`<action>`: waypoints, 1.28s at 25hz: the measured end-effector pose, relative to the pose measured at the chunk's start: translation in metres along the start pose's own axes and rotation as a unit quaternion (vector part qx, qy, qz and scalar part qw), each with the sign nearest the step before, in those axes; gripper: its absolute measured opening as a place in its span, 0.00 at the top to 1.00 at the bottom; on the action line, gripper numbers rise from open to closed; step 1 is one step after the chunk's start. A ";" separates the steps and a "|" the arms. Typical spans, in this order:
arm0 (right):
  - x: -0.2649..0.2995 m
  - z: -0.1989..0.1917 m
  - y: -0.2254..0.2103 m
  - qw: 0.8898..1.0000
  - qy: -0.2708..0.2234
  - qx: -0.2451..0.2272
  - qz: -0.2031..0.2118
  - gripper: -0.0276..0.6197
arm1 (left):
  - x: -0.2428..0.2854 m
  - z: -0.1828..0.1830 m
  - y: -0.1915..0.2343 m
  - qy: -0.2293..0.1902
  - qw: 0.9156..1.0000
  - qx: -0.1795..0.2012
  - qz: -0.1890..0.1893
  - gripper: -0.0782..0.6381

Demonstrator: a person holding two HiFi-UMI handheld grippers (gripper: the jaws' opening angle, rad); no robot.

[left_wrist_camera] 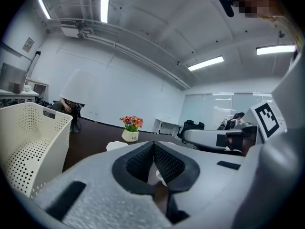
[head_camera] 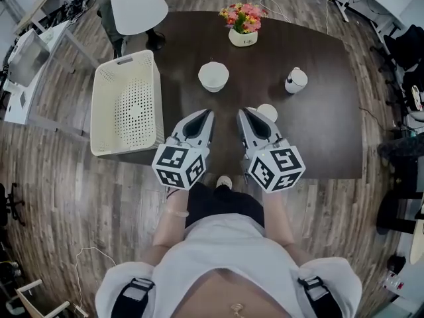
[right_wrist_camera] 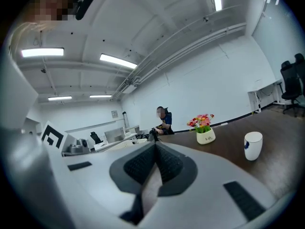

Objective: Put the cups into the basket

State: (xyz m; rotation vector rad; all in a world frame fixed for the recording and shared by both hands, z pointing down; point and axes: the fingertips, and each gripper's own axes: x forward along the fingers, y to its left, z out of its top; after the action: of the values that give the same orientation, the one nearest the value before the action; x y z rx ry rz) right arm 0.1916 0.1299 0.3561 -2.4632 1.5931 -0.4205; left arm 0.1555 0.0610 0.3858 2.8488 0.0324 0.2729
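Three white cups stand on the dark table [head_camera: 318, 138]: a wide bowl-shaped one [head_camera: 213, 76], one with a blue mark [head_camera: 295, 80], and a small one [head_camera: 267, 111] just beyond my right gripper's tip. The blue-marked cup [right_wrist_camera: 252, 145] shows at the right of the right gripper view. The white perforated basket [head_camera: 126, 105] sits on the table's left end, empty, and its wall [left_wrist_camera: 33, 142] fills the left of the left gripper view. My left gripper [head_camera: 209, 112] [left_wrist_camera: 153, 145] and right gripper [head_camera: 242, 111] [right_wrist_camera: 155, 144] hover side by side over the near table edge, both shut and empty.
A white pot of flowers [head_camera: 243, 28] [left_wrist_camera: 131, 130] [right_wrist_camera: 205, 132] stands at the table's far side. A white chair [head_camera: 138, 5] with a person behind it is beyond the far left corner. Desks and office chairs ring the table on the wooden floor.
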 end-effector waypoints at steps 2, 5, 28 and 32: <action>0.002 -0.001 0.002 1.000 0.001 -0.011 0.005 0.94 | 0.004 -0.005 -0.003 0.009 1.000 0.000 -0.004 0.87; 0.004 0.003 0.000 1.000 -0.009 -0.019 0.003 0.94 | 0.014 -0.004 -0.013 0.015 1.000 0.009 -0.025 0.87; -0.012 -0.049 -0.092 0.963 0.242 -0.116 -0.038 0.37 | 0.108 -0.047 -0.056 0.112 0.976 0.015 -0.184 0.87; -0.007 -0.068 -0.103 0.948 0.286 -0.135 -0.025 0.37 | 0.115 -0.062 -0.054 0.125 0.975 0.008 -0.181 0.87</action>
State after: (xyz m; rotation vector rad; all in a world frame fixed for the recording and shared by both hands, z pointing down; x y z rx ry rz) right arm 0.2550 0.1792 0.4501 -2.7526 1.8997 -1.0748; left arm 0.2571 0.1350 0.4506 2.7345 0.5988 0.5469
